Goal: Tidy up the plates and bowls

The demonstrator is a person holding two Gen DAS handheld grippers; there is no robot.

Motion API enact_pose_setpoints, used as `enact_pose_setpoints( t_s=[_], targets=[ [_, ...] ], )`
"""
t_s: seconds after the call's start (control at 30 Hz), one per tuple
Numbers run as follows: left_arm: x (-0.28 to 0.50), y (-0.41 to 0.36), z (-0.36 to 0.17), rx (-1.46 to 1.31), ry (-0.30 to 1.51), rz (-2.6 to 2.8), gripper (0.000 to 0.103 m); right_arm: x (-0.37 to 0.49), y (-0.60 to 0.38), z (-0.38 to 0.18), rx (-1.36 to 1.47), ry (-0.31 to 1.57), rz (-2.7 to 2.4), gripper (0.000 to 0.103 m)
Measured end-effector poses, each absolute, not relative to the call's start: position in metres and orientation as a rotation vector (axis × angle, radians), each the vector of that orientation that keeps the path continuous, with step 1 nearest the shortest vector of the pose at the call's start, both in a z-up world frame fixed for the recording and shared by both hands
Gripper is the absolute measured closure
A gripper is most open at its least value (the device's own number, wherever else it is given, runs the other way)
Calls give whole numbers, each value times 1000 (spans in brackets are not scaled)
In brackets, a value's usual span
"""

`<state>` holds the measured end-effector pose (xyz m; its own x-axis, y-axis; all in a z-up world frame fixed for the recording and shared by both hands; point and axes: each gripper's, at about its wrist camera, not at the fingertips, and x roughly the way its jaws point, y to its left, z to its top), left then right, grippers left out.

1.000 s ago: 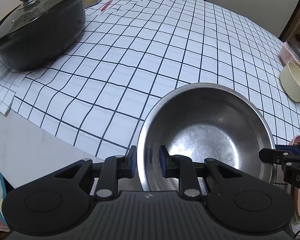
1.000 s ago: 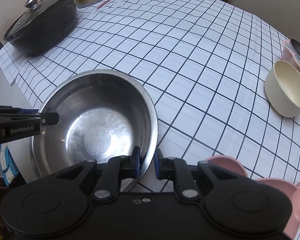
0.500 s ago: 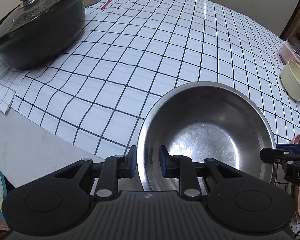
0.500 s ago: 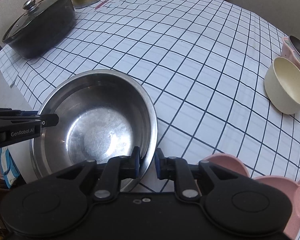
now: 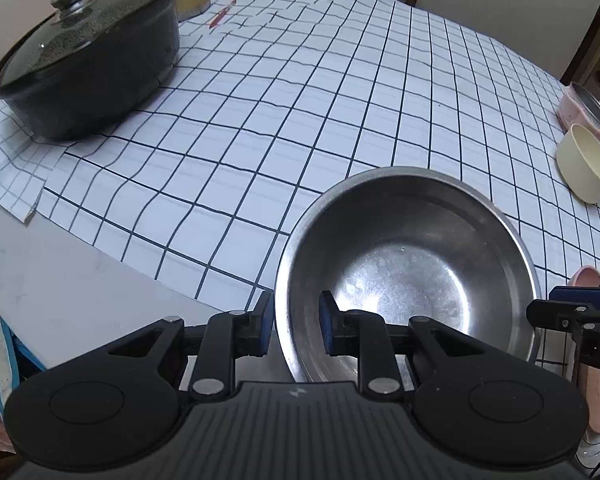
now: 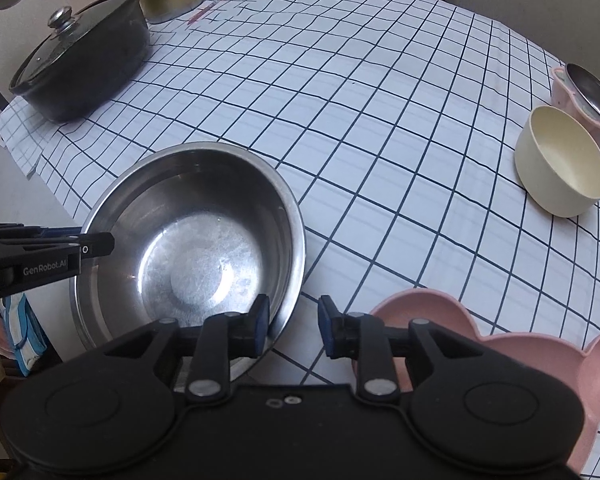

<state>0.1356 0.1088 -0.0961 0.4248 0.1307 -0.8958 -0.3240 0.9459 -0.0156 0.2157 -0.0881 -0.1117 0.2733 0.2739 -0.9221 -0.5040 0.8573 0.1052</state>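
1. Two sets of jaws straddle one steel bowl, and only the right-hand set has changed in the last half second.
2. At 10 o'clock in the left wrist view, the lidded black pot stands on the checked cloth, well apart from the work and in the same spot as before.
3. At 6 o'clock in that view, the left gripper has its jaws parted to either side of the bowl's near rim. The gap is as wide as it was a second ago, so they look released rather than clenched.
4. The bowl itself sits upright at the near edge of the worktop, partly on the cloth, and has hardly shifted.
5. At 6 o'clock in the right wrist view, the right gripper has spread its jaws. Half a second ago they pinched the rim closely; now one pad is inside the bowl, the other outside, and neither presses on the metal.
6. My reading is that the bowl has been set down and let go, so this placement is finished.
7. At 4 o'clock, just beside the bowl, lies a pink bear-shaped plate.
8. At 2 o'clock a cream bowl sits against a pink lidded pot. These probably remain to be gathered.
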Motion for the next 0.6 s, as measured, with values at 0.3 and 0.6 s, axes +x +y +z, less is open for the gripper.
enact_pose_setpoints(
  t_s=[0.3, 0.6],
  targets=[
    [121, 91, -63, -189, 1018, 280, 80, 207, -102, -85, -222, 1124, 574, 67],
    [124, 42, -24, -161, 908, 230, 48, 201, -136, -39, -244, 978, 598, 44]
  ],
)
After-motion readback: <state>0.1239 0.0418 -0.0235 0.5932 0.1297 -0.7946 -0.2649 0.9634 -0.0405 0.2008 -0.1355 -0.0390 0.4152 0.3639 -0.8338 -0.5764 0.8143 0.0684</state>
